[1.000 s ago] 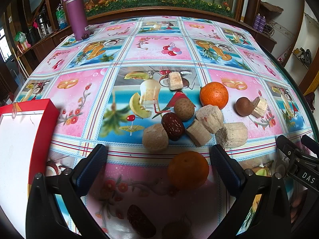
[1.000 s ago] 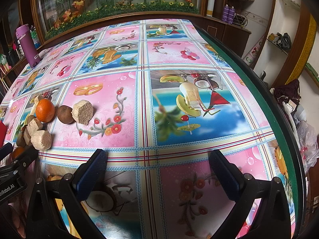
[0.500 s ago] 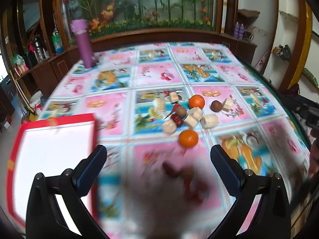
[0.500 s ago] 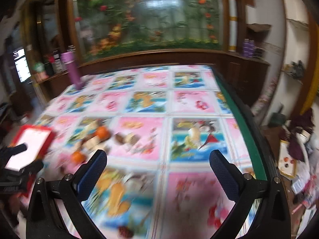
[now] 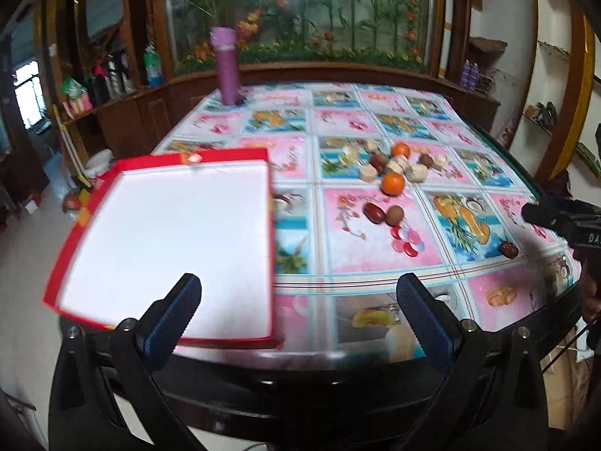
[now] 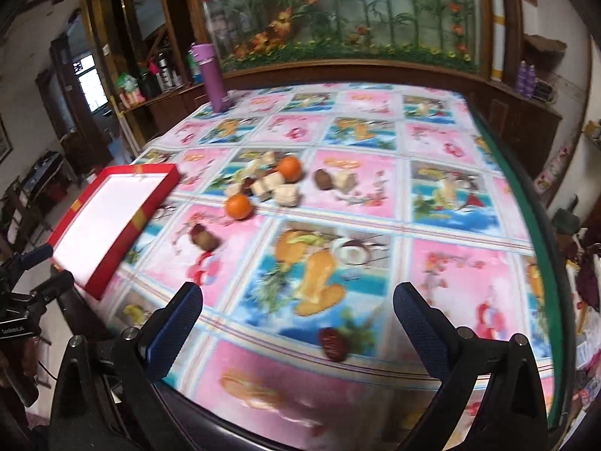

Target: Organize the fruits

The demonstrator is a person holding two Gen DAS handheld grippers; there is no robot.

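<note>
We hold both grippers, left [image 5: 296, 312] and right [image 6: 296, 312], open and empty; we should approach the near-edge date [image 6: 332, 344] squarely, then carry it to the box [image 5: 169, 240].

Purple flask [image 5: 224, 70] at tbl's [image 5: 375, 263] far edge.

Soft daylight, fisheye-bowed edges, motion blur near the bottom, white box interior [image 5: 169, 233] blown out.

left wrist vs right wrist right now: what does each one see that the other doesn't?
Only the left wrist view shows the right gripper at its edge and the whole white floor of the red box.

Only the right wrist view shows the left gripper at its edge and the green table rim.

Both show the purple bottle, two oranges and the loose red date.
</note>
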